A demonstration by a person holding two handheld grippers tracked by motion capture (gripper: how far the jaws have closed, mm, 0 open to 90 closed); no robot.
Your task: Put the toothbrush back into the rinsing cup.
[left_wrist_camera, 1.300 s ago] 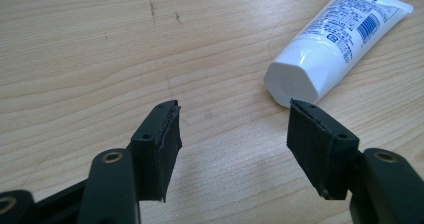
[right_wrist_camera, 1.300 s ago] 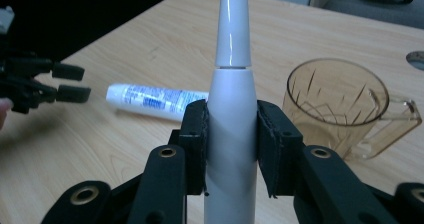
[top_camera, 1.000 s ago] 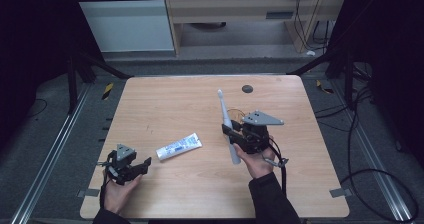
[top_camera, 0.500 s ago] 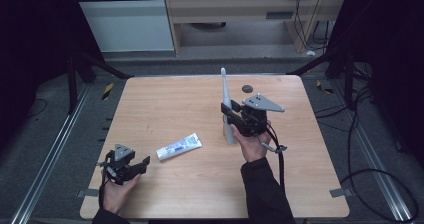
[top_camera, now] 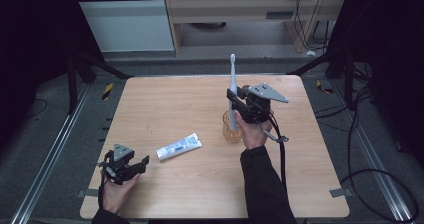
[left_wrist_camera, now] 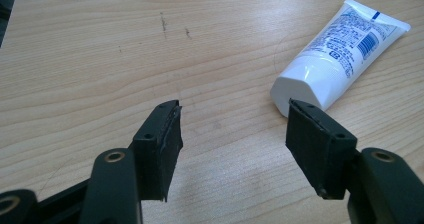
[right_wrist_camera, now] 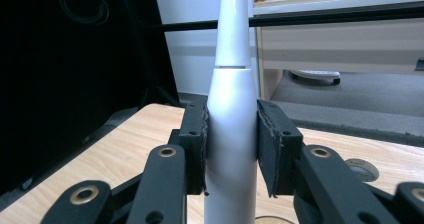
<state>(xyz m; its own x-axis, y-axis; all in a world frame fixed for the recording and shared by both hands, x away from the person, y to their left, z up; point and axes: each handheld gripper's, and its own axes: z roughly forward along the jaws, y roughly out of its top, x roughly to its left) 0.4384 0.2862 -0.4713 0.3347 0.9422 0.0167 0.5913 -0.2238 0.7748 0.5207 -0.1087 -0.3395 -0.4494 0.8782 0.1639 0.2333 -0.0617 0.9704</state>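
Note:
My right gripper is shut on a white electric toothbrush and holds it upright, brush head on top. In the right gripper view both pads press the toothbrush's thick handle. Its lower end reaches into a clear glass cup standing on the table just below the gripper. A white toothpaste tube lies flat left of the cup. My left gripper rests near the table's front left corner, open, with nothing between its jaws. In the left gripper view the tube's capped end lies just beyond the right jaw of my left gripper.
The wooden table has a round grommet near its far edge, behind the right gripper. Black frame poles and dark floor with cables surround the table. A metal rail runs along the left side.
The right gripper has carried the toothbrush away from the person and slightly up, swinging it from a slant to upright over the cup. The left gripper and the tube have stayed put.

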